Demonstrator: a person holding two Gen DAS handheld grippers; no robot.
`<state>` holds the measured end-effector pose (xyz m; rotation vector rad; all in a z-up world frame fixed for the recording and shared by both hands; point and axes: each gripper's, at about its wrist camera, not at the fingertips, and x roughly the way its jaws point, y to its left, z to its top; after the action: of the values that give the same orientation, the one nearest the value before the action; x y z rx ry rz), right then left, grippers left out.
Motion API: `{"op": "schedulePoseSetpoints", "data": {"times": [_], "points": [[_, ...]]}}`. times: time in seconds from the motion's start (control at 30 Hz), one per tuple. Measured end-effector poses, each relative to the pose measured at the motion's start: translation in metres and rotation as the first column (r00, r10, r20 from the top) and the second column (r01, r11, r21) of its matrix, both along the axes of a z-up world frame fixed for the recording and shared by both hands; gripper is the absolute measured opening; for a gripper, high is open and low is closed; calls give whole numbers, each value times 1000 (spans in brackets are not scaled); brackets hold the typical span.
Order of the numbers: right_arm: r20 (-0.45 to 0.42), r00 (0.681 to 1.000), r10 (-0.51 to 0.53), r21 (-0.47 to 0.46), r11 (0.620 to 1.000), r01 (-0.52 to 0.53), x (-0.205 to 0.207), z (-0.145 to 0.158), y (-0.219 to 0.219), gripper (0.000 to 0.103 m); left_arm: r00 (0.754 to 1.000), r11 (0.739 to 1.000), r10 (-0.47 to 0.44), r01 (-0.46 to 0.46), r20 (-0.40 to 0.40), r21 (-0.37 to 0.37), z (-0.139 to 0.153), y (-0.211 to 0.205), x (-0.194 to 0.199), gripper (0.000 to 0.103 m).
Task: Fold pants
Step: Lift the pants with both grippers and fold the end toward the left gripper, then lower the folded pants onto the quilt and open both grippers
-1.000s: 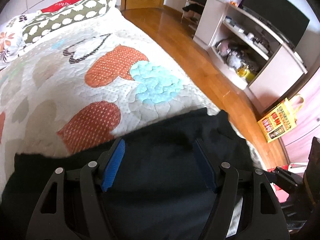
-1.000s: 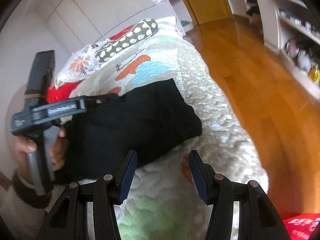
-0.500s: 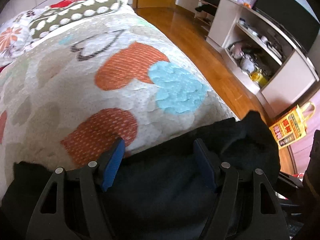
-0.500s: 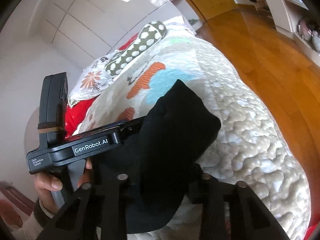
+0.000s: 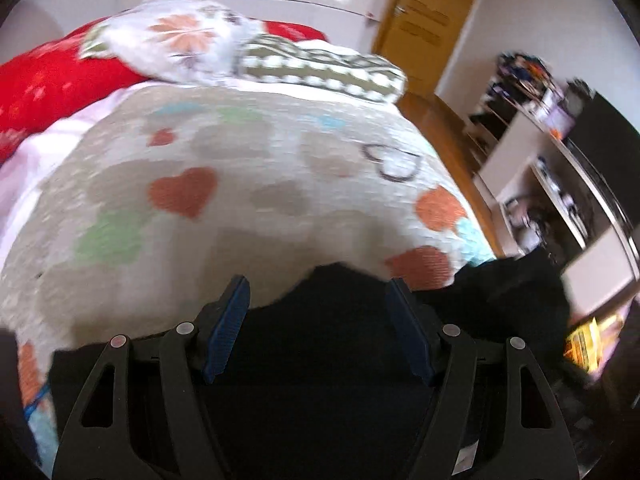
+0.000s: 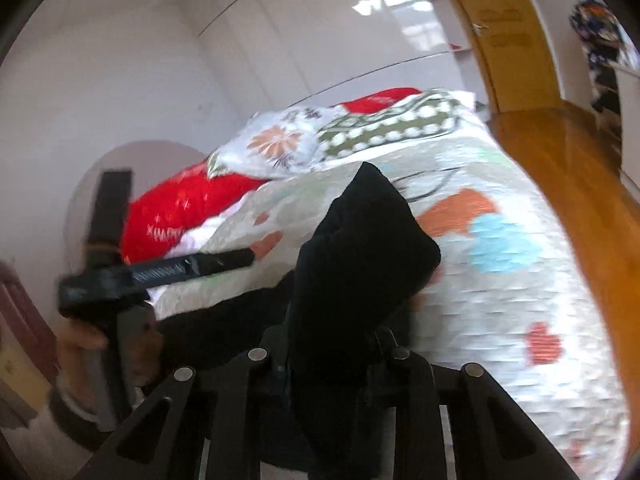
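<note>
In the left wrist view, a bed (image 5: pixel 248 216) fills the centre, covered by a quilted spread printed with orange, green and blue hearts. Red bedding (image 5: pixel 52 88) sits upper left; a floral pillow (image 5: pixel 176 48) and a green dotted pillow (image 5: pixel 320 70) lie along the top. Upper right: a wooden door (image 5: pixel 432 24), wood floor (image 5: pixel 444 128), and white shelving (image 5: pixel 560 200) with clutter at right. The black pants (image 5: pixel 320 360) lie across the lower frame on the spread's near edge. The left tongs (image 5: pixel 320 316) are spread wide above the pants, blue pads bare. Motion blur throughout.

In the right wrist view, the same bed (image 6: pixel 520 280) runs centre to right, white panelled wall (image 6: pixel 200 60) behind, door frame (image 6: pixel 508 40) upper right, floor (image 6: pixel 568 168) at right. The right tongs (image 6: pixel 332 356) are pressed together on the pants (image 6: pixel 360 248), a bunched fold rising centre frame. The left tongs (image 6: pixel 160 272) appear at left, seen from the side.
</note>
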<state>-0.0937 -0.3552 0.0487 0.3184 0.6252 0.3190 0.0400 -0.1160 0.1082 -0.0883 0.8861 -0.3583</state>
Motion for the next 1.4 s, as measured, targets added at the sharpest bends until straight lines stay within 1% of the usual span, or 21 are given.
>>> {"op": "schedulePoseSetpoints", "data": {"times": [0.03,0.07,0.1,0.13,0.17,0.2,0.27,0.33,0.4,0.5,0.63,0.67,0.73,0.77,0.83,0.97,1.1,1.17,1.27,1.33,1.4], "points": [[-32,999,39,4,999,-39,7,-10,18,44,1000,1000,20,-20,-5,-4,-2,11,-2,71],[-71,994,87,19,996,-86,10,-19,31,60,999,1000,30,-30,-11,-5,-4,17,-4,71],[-115,982,148,45,989,-144,11,-28,44,61,999,999,37,-37,-20,-4,-7,22,-7,71],[-155,964,217,69,976,-208,11,-36,57,61,999,999,42,-42,-27,0,-11,28,-10,71],[-172,949,263,71,964,-255,5,-41,67,61,999,999,45,-45,-29,2,-13,30,-12,71],[-169,945,279,52,960,-274,-1,-42,72,61,998,999,47,-47,-30,3,-15,32,-15,71],[-142,954,264,-21,963,-270,-9,-38,70,61,998,999,44,-44,-37,-3,-19,34,-21,71],[-124,968,216,-62,972,-225,-16,-31,52,61,998,999,34,-34,-46,-15,-24,34,-29,71],[-114,984,135,-67,987,-144,-17,-27,29,61,998,999,24,-25,-54,-20,-28,29,-33,71],[-106,992,62,-60,996,-68,-4,-25,11,61,997,1000,-6,5,-74,-15,-37,12,-37,71],[-132,991,37,-139,989,-56,14,-37,18,60,993,999,-49,50,-103,8,-53,-13,-41,71],[-155,987,33,-159,986,-57,19,-43,22,60,993,998,-51,53,-108,22,-57,-18,-42,71],[-198,980,7,-211,976,-50,29,-59,29,60,991,996,-49,59,-123,74,-69,-30,-43,71],[-212,977,-8,-234,971,-42,32,-66,30,60,992,993,-44,56,-121,101,-74,-33,-43,71],[-224,974,-19,-250,967,-38,34,-72,30,59,994,992,-36,48,-103,120,-77,-33,-46,71],[-199,980,-18,-269,962,-37,20,-63,25,59,994,993,-11,24,-112,117,-75,-23,-49,71],[-159,987,-23,-297,954,-25,10,-49,26,59,995,993,-1,13,-104,120,-76,-18,-56,71],[-164,986,-32,-320,947,-22,10,-50,31,59,996,992,3,9,-91,126,-76,-19,-59,71],[-214,974,-68,-392,920,-22,13,-63,40,59,996,994,6,4,-94,110,-75,-17,-63,71],[-219,973,-79,-394,919,-14,10,-67,40,59,995,996,10,-2,-99,86,-72,-11,-65,71],[-215,973,-82,-393,920,-9,7,-64,40,59,995,998,20,-13,-102,67,-68,-5,-67,71]]}}
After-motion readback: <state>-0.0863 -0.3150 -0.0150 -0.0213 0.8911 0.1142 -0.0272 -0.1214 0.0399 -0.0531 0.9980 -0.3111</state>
